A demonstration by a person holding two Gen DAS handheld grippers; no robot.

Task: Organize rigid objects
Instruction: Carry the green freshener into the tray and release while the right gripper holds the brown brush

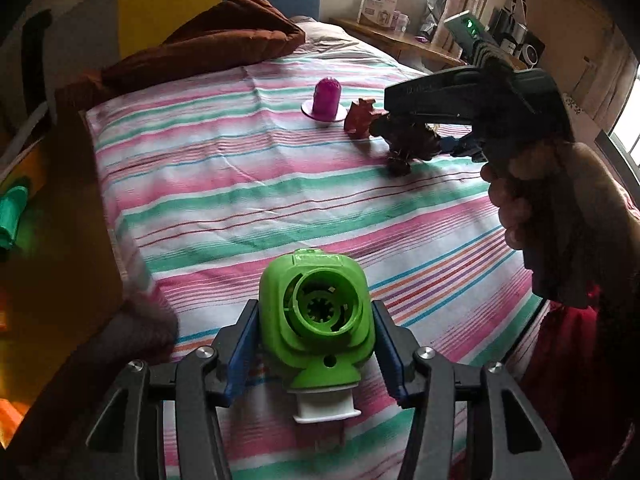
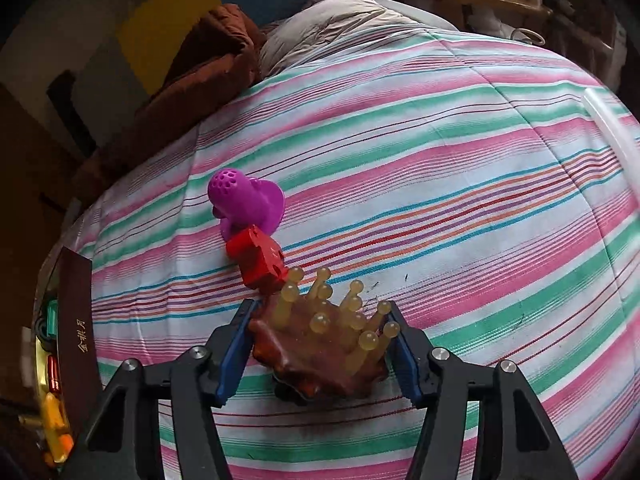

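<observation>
My left gripper (image 1: 316, 340) is shut on a green plastic housing (image 1: 316, 312) with a round opening and a white base, held just above the striped bedsheet (image 1: 240, 184). My right gripper (image 2: 320, 340) is shut on a brown massager (image 2: 320, 352) with yellowish knobbed prongs, which rests on the sheet; in the left wrist view that gripper (image 1: 424, 142) reaches in from the right with a hand (image 1: 532, 200) on it. A red block (image 2: 258, 260) lies just beyond the massager, touching a purple perforated dome (image 2: 240, 196) on a flat flange.
A brown quilt (image 1: 208, 40) is bunched at the head of the bed. A dark box lid with gold lettering (image 2: 76, 328) stands at the bed's left edge beside a container of coloured items (image 2: 52, 400). A wooden desk (image 1: 384, 36) with a white carton (image 1: 378, 4) stands behind.
</observation>
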